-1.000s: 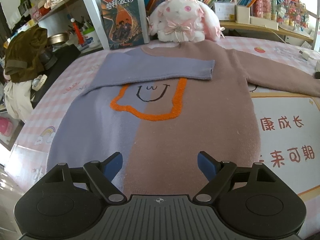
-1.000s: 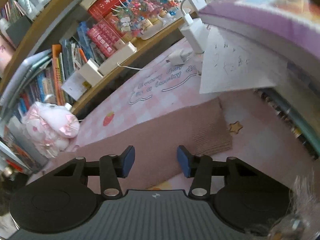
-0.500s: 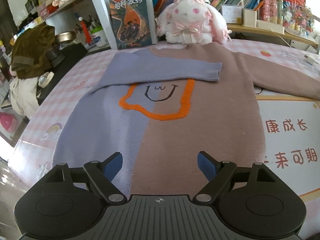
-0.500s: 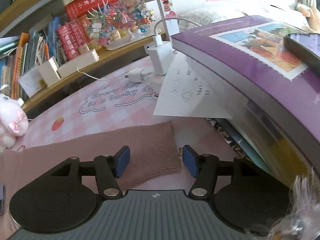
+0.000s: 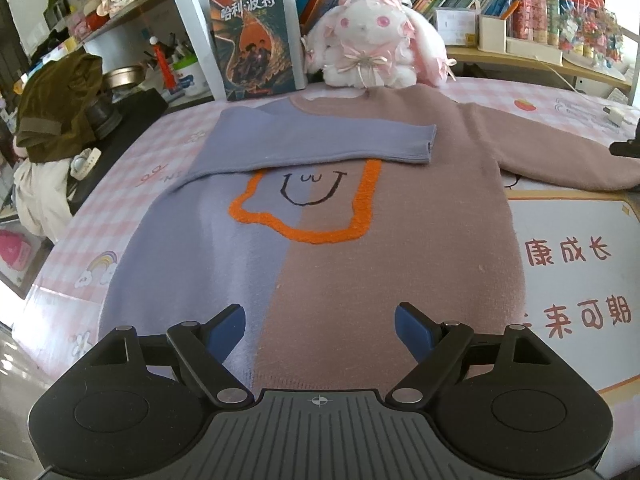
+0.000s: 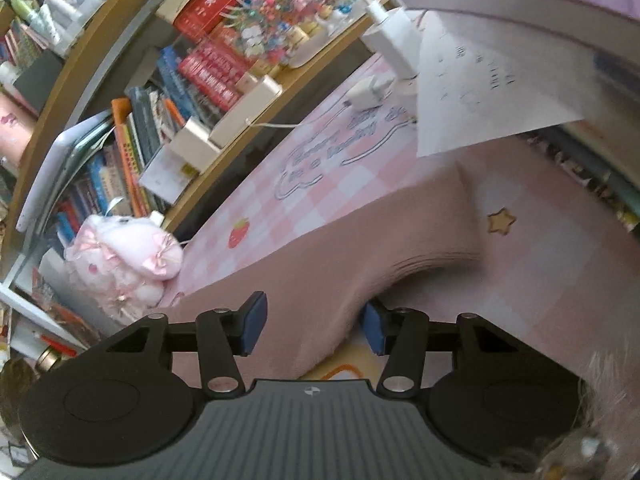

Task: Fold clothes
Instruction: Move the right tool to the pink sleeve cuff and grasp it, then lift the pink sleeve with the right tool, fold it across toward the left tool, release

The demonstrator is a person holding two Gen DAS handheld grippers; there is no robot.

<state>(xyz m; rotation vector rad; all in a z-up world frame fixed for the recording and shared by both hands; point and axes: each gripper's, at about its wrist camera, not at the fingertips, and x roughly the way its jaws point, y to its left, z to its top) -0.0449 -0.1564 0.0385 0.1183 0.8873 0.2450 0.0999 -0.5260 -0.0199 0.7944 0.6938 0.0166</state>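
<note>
A sweater (image 5: 320, 240), lilac on its left half and dusty pink on its right, lies flat on the pink checked table. An orange outline with a smile marks its chest. Its lilac sleeve (image 5: 320, 144) is folded across the chest. Its pink sleeve (image 5: 560, 152) stretches out to the right. My left gripper (image 5: 320, 330) is open and empty above the sweater's hem. My right gripper (image 6: 312, 328) is open, with the pink sleeve (image 6: 360, 264) between its fingers; the cuff end bends up beyond them. The right gripper's edge shows at the far right of the left wrist view (image 5: 626, 146).
A plush bunny (image 5: 376, 52) and an upright book (image 5: 256, 40) stand behind the sweater's collar. Bookshelves (image 6: 168, 120) run along the back. A charger (image 6: 368, 92), loose paper (image 6: 480, 92) and a big purple book (image 6: 540, 0) lie near the sleeve's end. Clothes pile (image 5: 56, 108) at left.
My right gripper has tilted and moved in over the pink sleeve, which now bunches between its fingers. The left gripper has barely moved, staying open above the hem.
</note>
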